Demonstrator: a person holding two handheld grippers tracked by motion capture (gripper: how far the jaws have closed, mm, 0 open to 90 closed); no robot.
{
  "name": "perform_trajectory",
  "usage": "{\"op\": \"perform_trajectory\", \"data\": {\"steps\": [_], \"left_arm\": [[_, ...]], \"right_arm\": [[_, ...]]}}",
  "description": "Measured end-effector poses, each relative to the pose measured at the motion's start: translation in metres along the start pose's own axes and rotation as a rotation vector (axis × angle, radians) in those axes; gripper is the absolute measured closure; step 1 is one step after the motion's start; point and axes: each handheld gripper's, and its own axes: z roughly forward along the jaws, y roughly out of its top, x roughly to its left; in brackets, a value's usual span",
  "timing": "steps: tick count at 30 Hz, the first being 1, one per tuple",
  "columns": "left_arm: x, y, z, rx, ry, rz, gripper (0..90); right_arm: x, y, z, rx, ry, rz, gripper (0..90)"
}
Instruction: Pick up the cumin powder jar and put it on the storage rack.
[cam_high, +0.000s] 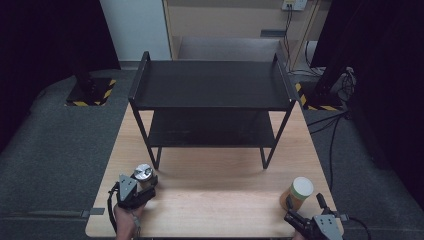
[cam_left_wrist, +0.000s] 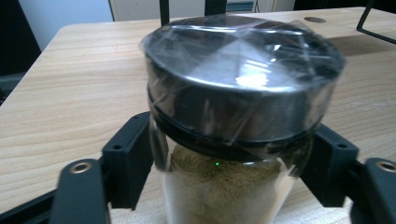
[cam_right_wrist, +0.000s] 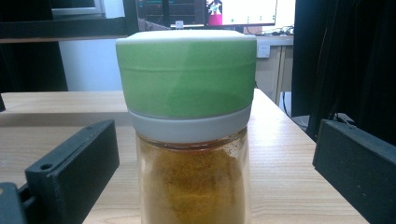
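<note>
At the near left corner of the wooden table (cam_high: 215, 195), the left gripper (cam_high: 142, 187) sat with its black jaws pressed against both sides of a silver-lidded jar (cam_high: 143, 173), gripping it just under the lid. In the left gripper view this jar (cam_left_wrist: 233, 140) stood upright, its long axis vertical, filled with a pale brown-grey powder and wrapped in clear film over the dark metal cap. The person's left hand (cam_high: 126, 222) held the tool from the near edge. The jar stood close to the table's left edge and near edge, with bare wood stretching to its right.

In the middle, toward the far side, a black two-tier shelf rack (cam_high: 212, 95) stood on the table, its long side running left to right. Both tiers looked bare, and a broad strip of open tabletop lay between its near legs and the two jars.

At the near right corner stood a green-lidded jar (cam_high: 297, 192), near the right edge. In the right gripper view that jar (cam_right_wrist: 189, 140) was upright, axis vertical, holding orange-yellow powder beneath a green cap with a white band. The right gripper (cam_high: 295, 212) lay just nearer than it; its jaws were spread wide on either side of the jar, with clear gaps between each jaw and the glass.
</note>
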Motion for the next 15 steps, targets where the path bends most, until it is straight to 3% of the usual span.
{"op": "perform_trajectory", "data": {"steps": [15], "left_arm": [[-0.0019, -0.0005, -0.0004, -0.003, 0.009, 0.003, 29.6]], "right_arm": [[0.0002, -0.0007, -0.0004, -0.004, 0.003, -0.007, 0.7]]}}
